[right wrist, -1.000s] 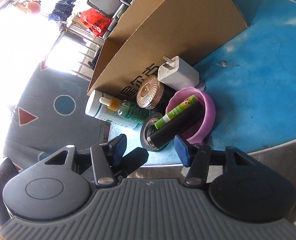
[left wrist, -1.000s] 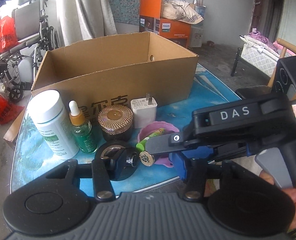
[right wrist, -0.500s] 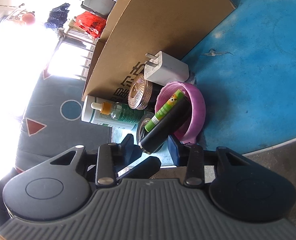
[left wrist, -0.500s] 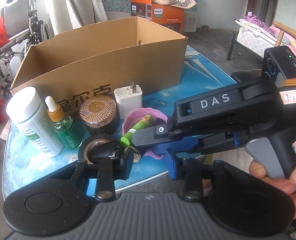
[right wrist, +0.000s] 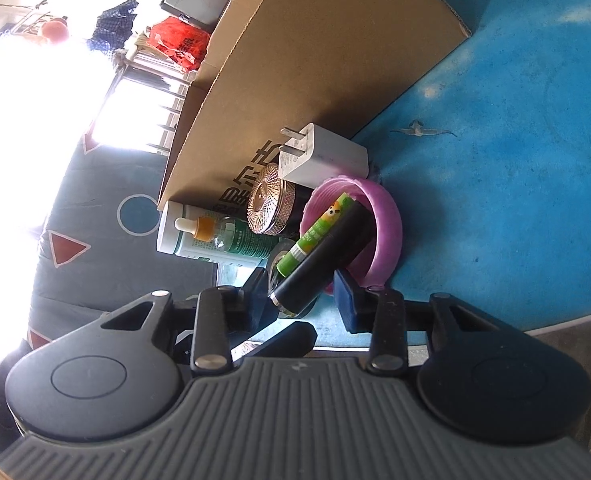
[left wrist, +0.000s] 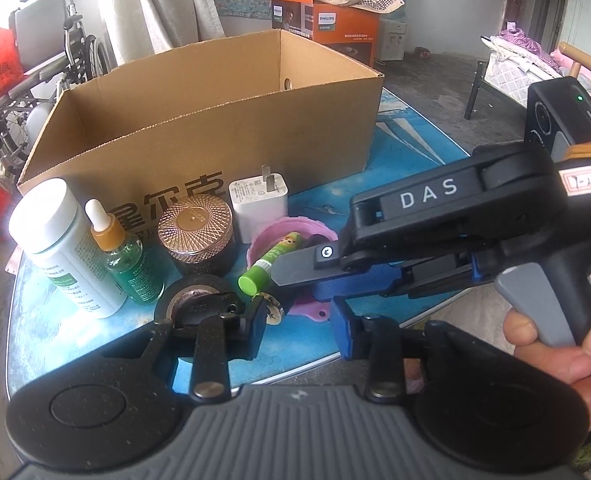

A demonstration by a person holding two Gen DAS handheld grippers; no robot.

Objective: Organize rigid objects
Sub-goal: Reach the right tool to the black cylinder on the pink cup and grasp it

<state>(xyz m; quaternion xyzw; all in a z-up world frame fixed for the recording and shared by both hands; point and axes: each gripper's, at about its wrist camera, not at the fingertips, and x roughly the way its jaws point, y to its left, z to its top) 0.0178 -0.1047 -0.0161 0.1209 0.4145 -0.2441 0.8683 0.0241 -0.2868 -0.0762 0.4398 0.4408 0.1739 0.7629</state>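
left tongs [left wrist: 297, 316] | right tongs [right wrist: 300, 293] | both just narrowed (not pinching), apart around black tube [right wrist: 323, 252] end

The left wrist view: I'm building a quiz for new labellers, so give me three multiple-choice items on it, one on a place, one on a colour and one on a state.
1. Where does the green tube lie?
A. Inside the cardboard box
B. In the pink dish, with its cap end over the rim
C. On top of the white bottle

2. What colour is the jar lid?
A. Rose gold
B. Blue
C. White

3. How is the cardboard box?
A. Taped shut
B. Flattened
C. Standing with its top open

Answers: 1 B, as the tube leans out of the dish beside a black cylinder; 2 A, as the patterned lid shines a coppery pink; 3 C, as its inner walls show from above.
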